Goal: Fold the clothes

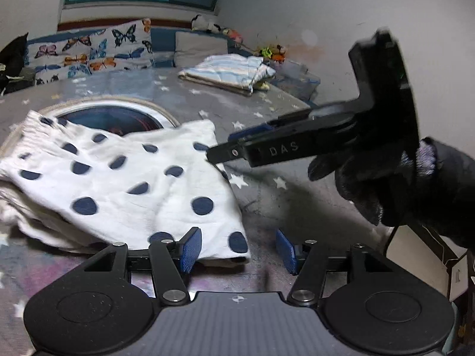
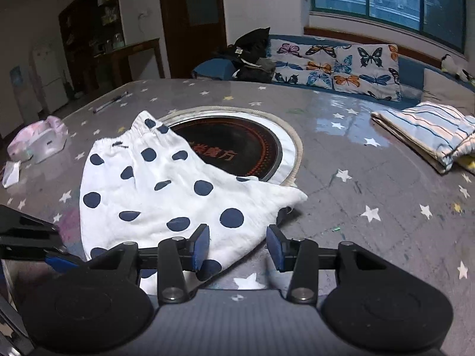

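White shorts with navy polka dots lie folded in half on the grey star-patterned table, partly over the round inset cooktop. My left gripper is open, its fingers astride the shorts' near right corner. In the right wrist view the shorts lie with the waistband far left. My right gripper is open just above the near hem edge. The right gripper also shows in the left wrist view, at the shorts' far right edge.
A folded striped garment lies at the table's far right. A pink-white object and a pen sit at the far left. A butterfly-print cushion lines the bench behind. The cooktop is in mid-table.
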`<move>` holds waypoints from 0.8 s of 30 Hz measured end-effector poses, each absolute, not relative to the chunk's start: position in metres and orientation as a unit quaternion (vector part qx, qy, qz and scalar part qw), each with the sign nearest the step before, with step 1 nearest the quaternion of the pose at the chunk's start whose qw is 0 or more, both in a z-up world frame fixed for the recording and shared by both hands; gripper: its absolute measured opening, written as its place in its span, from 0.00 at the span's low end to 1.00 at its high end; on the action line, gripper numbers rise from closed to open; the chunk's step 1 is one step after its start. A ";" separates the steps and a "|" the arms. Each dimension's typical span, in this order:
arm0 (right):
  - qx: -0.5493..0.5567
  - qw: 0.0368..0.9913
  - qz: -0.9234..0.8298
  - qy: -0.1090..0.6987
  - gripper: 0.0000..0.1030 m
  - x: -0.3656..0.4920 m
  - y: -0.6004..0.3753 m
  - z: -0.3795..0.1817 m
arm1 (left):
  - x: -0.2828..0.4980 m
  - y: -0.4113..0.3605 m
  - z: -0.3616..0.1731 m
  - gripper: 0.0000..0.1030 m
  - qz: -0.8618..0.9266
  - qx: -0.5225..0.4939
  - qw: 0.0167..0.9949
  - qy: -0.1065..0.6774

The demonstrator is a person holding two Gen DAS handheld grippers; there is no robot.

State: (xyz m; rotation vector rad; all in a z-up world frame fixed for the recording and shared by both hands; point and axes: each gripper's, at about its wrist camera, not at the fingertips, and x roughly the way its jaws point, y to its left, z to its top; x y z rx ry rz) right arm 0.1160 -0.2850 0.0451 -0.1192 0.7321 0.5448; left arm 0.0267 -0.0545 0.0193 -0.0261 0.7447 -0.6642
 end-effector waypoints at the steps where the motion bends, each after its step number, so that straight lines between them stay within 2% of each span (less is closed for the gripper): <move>1: -0.054 0.896 0.265 0.351 0.42 0.117 -0.284 0.045 | 0.027 -0.050 0.023 0.57 -0.315 -0.013 0.881 0.353; 7: -0.053 0.896 0.264 0.352 0.42 0.123 -0.273 0.038 | 0.026 -0.016 0.046 0.59 -0.275 -0.020 0.908 0.316; 14: -0.049 0.902 0.262 0.340 0.42 0.131 -0.264 0.044 | 0.060 0.049 0.060 0.62 -0.135 -0.068 0.948 0.282; 20: -0.053 0.896 0.254 0.361 0.42 0.155 -0.254 0.032 | 0.105 0.086 0.048 0.62 -0.063 -0.107 0.945 0.301; 24: -0.058 0.894 0.252 0.366 0.42 0.163 -0.252 0.024 | 0.120 0.090 0.032 0.62 -0.064 -0.093 0.937 0.331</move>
